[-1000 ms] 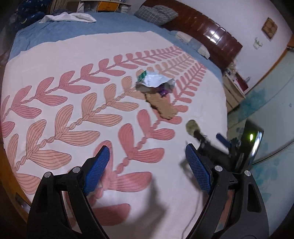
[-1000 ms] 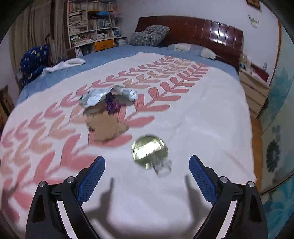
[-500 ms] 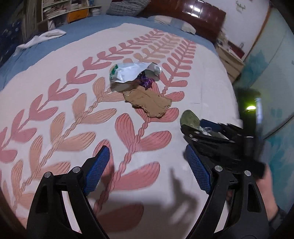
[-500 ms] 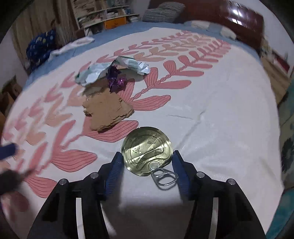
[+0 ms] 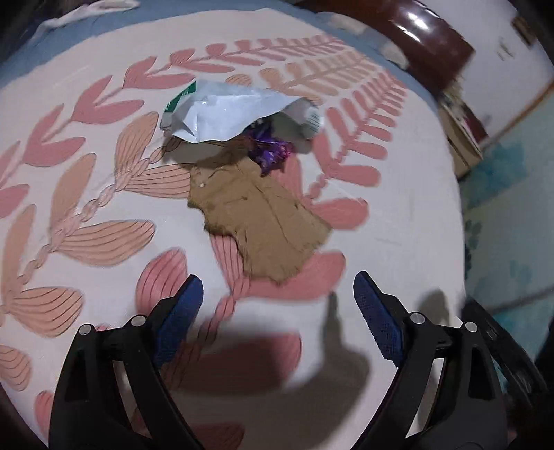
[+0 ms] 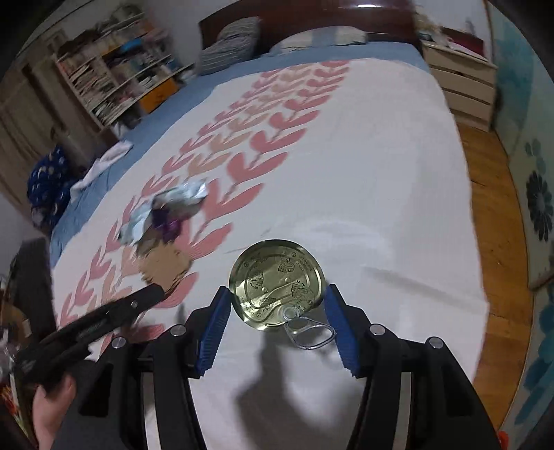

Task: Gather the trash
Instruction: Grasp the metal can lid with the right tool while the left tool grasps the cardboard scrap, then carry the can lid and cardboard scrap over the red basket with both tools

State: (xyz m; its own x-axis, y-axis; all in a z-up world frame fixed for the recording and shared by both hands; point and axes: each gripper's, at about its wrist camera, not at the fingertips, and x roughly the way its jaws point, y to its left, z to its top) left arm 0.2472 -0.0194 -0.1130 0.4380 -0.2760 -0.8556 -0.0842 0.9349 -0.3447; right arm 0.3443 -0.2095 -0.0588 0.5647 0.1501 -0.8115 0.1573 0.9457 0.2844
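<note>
Your right gripper (image 6: 277, 311) pinches the lid (image 6: 277, 289) by its rim, blue pads (image 6: 214, 329) on either side, and carries it above the quilt (image 6: 363, 207). The lid is a thin gold metal disc, stamped with small icons, its pull ring (image 6: 311, 332) hanging toward the camera. Below and to the right of it the quilt is plain white cloth, running out to the bed edge, where wooden floor (image 6: 491, 214) begins. Drawers (image 6: 460, 93) stand near the far right corner, well apart from the lid.

Your left gripper (image 5: 277, 304) is spread wide with nothing between its ribbed blue pads (image 5: 180, 311). It hangs over the quilt (image 5: 398, 207) just short of the cardboard (image 5: 259, 214), a flat brown scrap with torn, ragged edges. Touching the cardboard's far end lies a crumpled purple wrapper (image 5: 273, 152), and over that arches a creased silvery pouch (image 5: 225, 114) with a green printed strip. The three pieces lie in one heap on the pink leaf print, with open quilt all round. In the right view this heap sits left of the lid, and your left gripper (image 6: 152, 294) reaches in beside the cardboard (image 6: 166, 266). The shelves (image 6: 117, 83) and headboard (image 6: 311, 17) stand far beyond.
</note>
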